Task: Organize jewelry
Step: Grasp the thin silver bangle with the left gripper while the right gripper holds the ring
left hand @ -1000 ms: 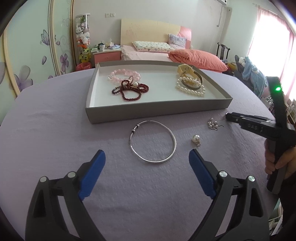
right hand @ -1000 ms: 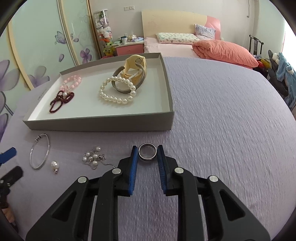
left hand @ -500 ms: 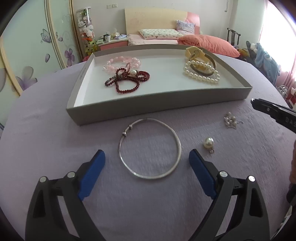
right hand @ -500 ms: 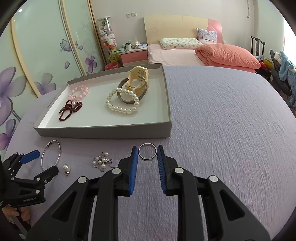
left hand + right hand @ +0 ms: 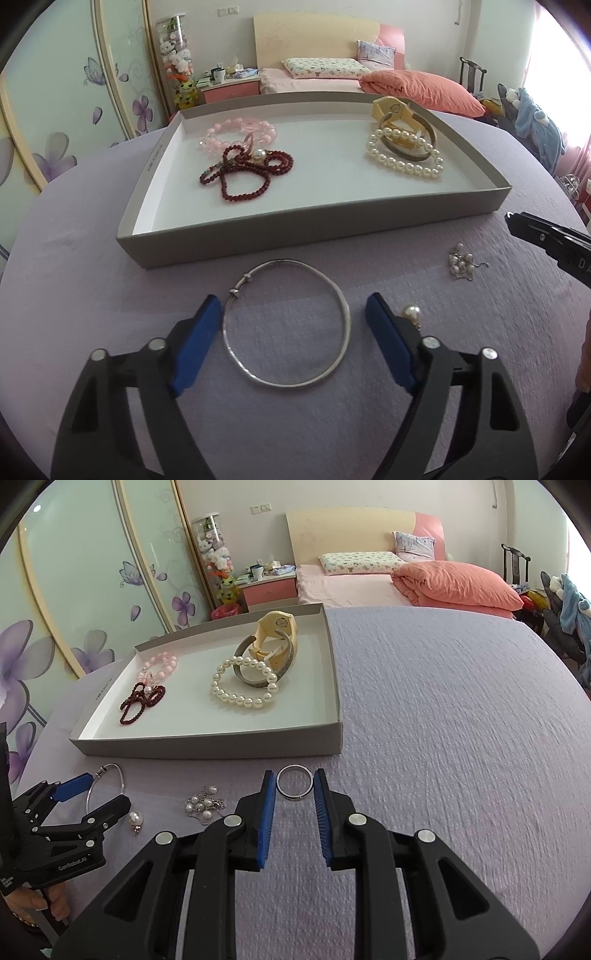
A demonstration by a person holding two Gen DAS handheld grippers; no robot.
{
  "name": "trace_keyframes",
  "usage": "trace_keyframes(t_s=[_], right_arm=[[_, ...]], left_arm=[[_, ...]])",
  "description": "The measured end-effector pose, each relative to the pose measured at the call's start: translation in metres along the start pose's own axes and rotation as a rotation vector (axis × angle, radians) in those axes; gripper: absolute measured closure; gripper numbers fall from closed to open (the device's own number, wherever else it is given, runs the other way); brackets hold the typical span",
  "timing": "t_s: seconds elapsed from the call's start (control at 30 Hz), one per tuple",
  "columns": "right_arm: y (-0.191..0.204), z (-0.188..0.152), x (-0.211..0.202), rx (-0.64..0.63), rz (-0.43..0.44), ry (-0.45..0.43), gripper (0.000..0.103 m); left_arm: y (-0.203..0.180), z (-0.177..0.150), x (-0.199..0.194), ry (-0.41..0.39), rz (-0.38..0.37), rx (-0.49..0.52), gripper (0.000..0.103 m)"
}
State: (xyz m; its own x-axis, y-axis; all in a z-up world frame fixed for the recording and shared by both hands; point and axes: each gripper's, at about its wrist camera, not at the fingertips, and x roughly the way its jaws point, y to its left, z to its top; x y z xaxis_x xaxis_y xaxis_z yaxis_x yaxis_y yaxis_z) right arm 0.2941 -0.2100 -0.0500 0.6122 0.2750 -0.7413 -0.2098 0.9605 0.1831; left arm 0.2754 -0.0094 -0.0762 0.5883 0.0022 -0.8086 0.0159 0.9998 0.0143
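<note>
Left gripper (image 5: 293, 338): jaws closing, wide, straddling the silver bangle (image 5: 286, 323), pads not yet pressing it.
Silver bangle: lying flat on the purple cloth (image 5: 74, 295), just before the grey tray (image 5: 314, 232); clasp pointing toward the tray's left end.
Right gripper (image 5: 294, 790): jaws standing narrow, pinching the ring (image 5: 294, 782) by its sides.
Ring: sitting between the pads, just before the tray's near wall; whether it touches the cloth, cannot tell.

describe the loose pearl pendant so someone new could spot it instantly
Start at the grey tray on the purple cloth; three pieces lie in front of its near wall. The pearl pendant sits between the silver bangle and the pearl cluster: one single round pearl, alone.
</note>
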Motion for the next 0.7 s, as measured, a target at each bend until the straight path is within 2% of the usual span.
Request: trace_keyframes(t_s=[0.03, 0.27, 0.5, 0.7], right_arm=[[0.001, 0.000, 0.000, 0.000, 0.001, 0.000, 0.081], [0.008, -0.002, -0.006, -0.020, 0.013, -0.001, 0.081], [0.021, 0.000, -0.015, -0.044, 0.028, -0.019, 0.081], [0.041, 0.000, -0.020, -0.079, 0.051, -0.031, 0.081]], left_arm=[[-0.002, -0.001, -0.002, -0.007, -0.005, 0.011, 0.033], [0.003, -0.006, -0.007, -0.007, -0.012, 0.009, 0.034], [0.030, -0.016, -0.018, 0.002, -0.002, -0.039, 0.034], [0.057, -0.019, -0.042, -0.051, 0.019, -0.091, 0.034]])
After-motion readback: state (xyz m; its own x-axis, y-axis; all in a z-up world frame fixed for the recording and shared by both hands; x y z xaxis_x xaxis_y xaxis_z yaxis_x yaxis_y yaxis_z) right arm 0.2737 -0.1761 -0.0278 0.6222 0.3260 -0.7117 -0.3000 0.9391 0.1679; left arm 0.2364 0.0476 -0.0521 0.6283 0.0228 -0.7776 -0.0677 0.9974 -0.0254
